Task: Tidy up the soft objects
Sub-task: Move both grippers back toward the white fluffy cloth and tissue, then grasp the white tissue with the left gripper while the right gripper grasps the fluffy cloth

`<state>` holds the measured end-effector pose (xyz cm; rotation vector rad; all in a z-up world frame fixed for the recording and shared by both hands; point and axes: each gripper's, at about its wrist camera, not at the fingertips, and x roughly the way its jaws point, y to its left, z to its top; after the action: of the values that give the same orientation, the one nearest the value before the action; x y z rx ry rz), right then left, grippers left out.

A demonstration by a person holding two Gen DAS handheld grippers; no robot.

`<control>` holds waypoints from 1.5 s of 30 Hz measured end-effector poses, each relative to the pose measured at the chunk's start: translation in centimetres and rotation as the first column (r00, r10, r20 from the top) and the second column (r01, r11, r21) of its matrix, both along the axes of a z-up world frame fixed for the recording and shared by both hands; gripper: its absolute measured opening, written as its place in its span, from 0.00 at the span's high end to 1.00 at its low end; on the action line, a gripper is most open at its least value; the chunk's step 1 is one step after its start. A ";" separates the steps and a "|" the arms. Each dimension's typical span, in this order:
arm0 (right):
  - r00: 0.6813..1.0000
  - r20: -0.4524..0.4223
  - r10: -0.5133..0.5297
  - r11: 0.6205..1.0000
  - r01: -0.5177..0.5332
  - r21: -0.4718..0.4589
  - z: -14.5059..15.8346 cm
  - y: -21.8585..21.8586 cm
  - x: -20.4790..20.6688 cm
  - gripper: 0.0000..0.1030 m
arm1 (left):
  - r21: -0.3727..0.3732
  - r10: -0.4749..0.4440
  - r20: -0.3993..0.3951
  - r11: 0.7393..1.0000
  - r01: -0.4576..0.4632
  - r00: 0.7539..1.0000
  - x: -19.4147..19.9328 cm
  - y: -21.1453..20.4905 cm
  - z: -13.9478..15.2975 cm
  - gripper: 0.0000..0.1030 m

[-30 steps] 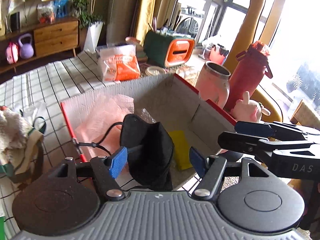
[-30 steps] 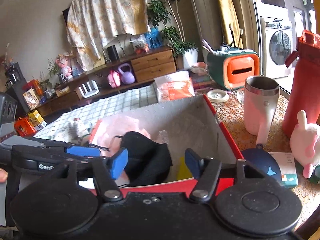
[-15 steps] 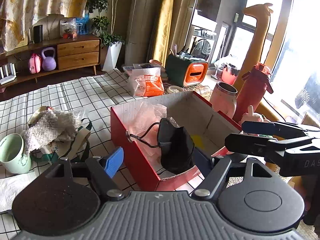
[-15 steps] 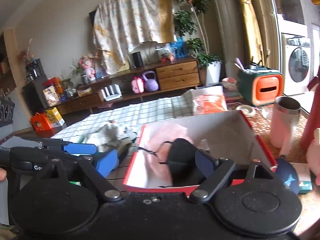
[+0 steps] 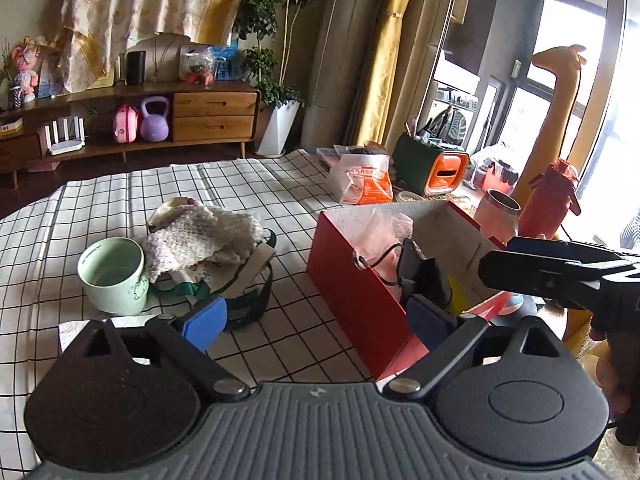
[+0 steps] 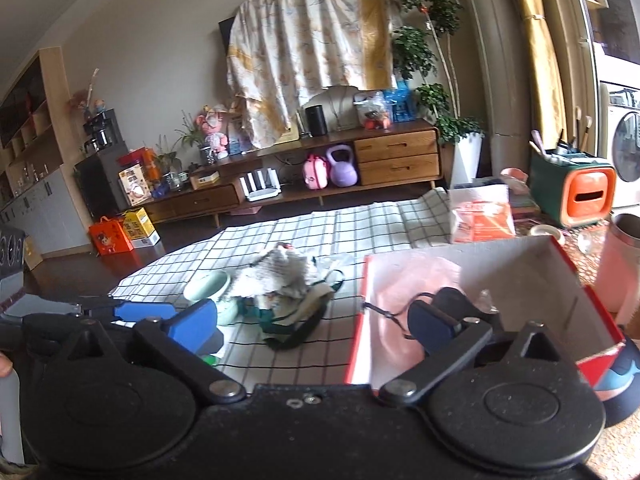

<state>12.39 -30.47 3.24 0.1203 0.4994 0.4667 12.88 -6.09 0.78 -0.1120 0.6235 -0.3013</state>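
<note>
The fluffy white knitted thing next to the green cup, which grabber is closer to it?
Probably the left. The left gripper sits just before the knitted cloth pile. The right gripper is over by the red box.

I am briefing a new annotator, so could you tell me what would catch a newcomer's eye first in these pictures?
Most striking is the red box, open on the right of the checked tablecloth, with a black pouch and pink wrapping inside. Left of it lies a pile of soft things topped by a white knitted cloth, beside a pale green mug. Both the left gripper and the right gripper are open and empty.
</note>
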 end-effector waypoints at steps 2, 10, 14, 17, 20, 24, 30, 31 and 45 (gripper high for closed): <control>1.000 -0.002 0.012 1.000 -0.012 -0.002 -0.1 0.9 0.3 0.01 | -0.007 0.017 0.021 1.000 -0.017 1.000 -0.4 1.1 -0.1 0.00; 0.998 -0.006 0.064 0.997 -0.064 -0.032 -0.4 5.2 1.7 0.01 | 0.016 0.102 0.089 0.994 -0.104 0.991 -1.1 5.0 -0.5 0.00; 0.996 -0.011 0.090 0.995 -0.091 -0.051 -0.7 7.0 2.9 0.01 | 0.043 0.157 0.094 0.986 -0.161 0.983 -1.0 7.0 -1.2 0.00; 0.994 -0.016 0.111 0.992 -0.112 -0.067 -1.0 8.4 3.9 0.01 | 0.013 0.187 0.073 0.982 -0.189 0.980 -0.5 8.8 -2.1 0.00; 0.992 -0.020 0.125 0.988 -0.126 -0.089 -1.4 9.7 5.0 0.02 | -0.008 0.212 0.044 0.977 -0.211 0.976 0.1 10.3 -3.2 0.00; 0.990 -0.026 0.142 0.981 -0.144 -0.131 -2.1 11.4 6.8 0.03 | 0.000 0.255 -0.004 0.967 -0.255 0.967 1.1 11.8 -4.8 0.00; 0.988 -0.034 0.153 0.968 -0.157 -0.197 -3.4 13.5 10.2 0.05 | 0.015 0.306 -0.058 0.952 -0.306 0.950 2.6 13.7 -7.5 0.00; 0.988 -0.035 0.151 0.966 -0.156 -0.207 -3.6 13.8 10.8 0.05 | 0.015 0.315 -0.068 0.949 -0.315 0.947 2.9 14.0 -7.9 0.00; 0.984 -0.046 0.171 0.924 -0.177 -0.340 -6.9 18.4 19.0 0.13 | 0.055 0.353 -0.147 0.936 -0.349 0.924 7.2 15.9 -12.2 0.00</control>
<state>31.43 -12.12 -3.67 -0.2593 0.6029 0.5456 20.12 9.76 -11.41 -0.2188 0.7478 0.0654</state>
